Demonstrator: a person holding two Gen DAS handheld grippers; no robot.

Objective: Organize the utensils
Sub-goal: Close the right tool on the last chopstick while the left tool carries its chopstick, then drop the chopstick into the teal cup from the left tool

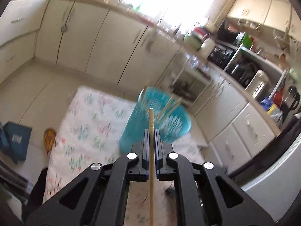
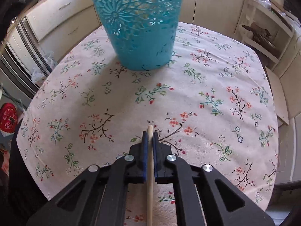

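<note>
Two wooden chopsticks are in play, one per tool. The left chopstick (image 1: 151,124) runs straight up the middle of the left gripper (image 1: 151,133), clenched between the blue jaws, its blunt tip poking out ahead and pointing at the rim of the teal holder (image 1: 135,130). Several more sticks (image 1: 172,105) already lean inside that holder, blurred. The right chopstick (image 2: 149,150) is clamped the same way in the right gripper (image 2: 149,134), only a short tip showing past the jaws, held low over the floral cloth (image 2: 207,86).

In the right view the perforated teal holder (image 2: 143,28) stands upright on the far half of the bench, well apart from the right jaws, with a wide stretch of bare cloth between them. The bench's rounded edge (image 2: 28,113) falls away on both sides. Cream cabinets (image 1: 84,37) and floor lie beyond the far edge, and a cluttered kitchen counter (image 1: 244,79) runs along one side.
</note>
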